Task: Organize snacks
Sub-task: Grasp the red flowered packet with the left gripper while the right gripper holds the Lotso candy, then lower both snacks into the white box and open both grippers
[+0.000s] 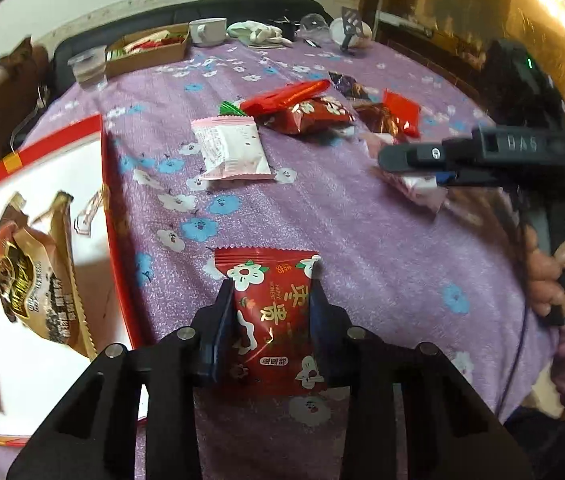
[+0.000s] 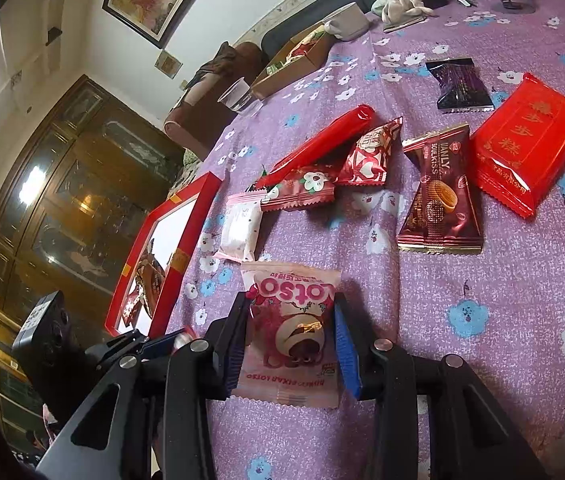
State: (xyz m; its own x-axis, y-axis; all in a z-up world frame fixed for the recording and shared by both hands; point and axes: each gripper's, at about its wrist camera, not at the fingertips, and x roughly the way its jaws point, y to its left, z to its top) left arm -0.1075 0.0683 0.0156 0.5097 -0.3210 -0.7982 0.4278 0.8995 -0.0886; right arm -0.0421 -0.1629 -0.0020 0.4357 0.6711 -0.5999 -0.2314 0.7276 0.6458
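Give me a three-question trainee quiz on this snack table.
1. True or false: the left claw grips a red flower-print packet.
2. What does the right claw hold? A) pink Lotso packet B) black wrapper C) plastic cup
3. Fill in: the red-rimmed box already holds a ____ bag.

Key: 1 true. 2 A, the pink Lotso packet. 3 gold: the gold bag.

Glossy red foil snack packet (image 1: 274, 320); matt pink plastic Lotso packet (image 2: 290, 332); woven purple floral cloth (image 1: 362, 232) covers the bench; matt black plastic gripper (image 1: 272, 320).
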